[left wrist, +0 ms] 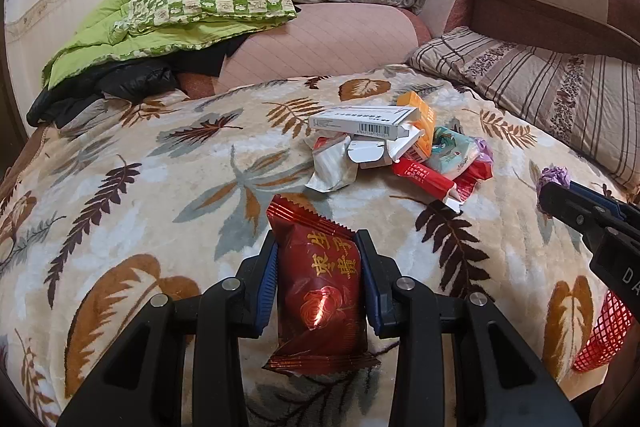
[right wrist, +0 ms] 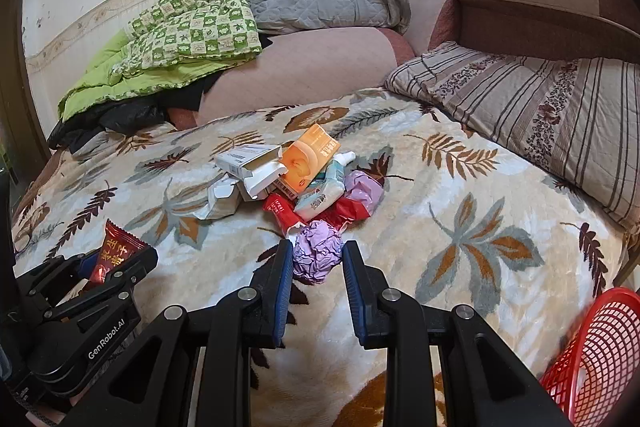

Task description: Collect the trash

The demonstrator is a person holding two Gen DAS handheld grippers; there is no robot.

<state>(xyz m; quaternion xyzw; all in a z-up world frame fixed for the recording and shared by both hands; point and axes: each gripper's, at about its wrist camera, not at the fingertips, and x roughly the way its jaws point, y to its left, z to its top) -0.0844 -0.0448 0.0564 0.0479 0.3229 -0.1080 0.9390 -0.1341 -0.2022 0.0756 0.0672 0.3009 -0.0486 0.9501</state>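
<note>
Where the left wrist view looks along its own fingers, the left gripper [left wrist: 318,281] is seen with its jaws clamped on a dark red snack wrapper [left wrist: 320,291], held above a leaf-patterned blanket [left wrist: 140,195]. Further off on the blanket, a heap of trash [left wrist: 396,147] is shown: a white carton, an orange box, red packets. At the right edge, part of a red mesh basket [left wrist: 604,335] is glimpsed.

From the right wrist view, the right gripper [right wrist: 314,269] is seen with its jaws closed around a crumpled purple paper ball [right wrist: 318,253], just in front of the heap. The red basket is seen at the lower right corner, near the bed's edge.

Both pieces are judged to be gripped, so the pick-up step appears done; carrying each to the basket and releasing it there is what seems called for next
</note>
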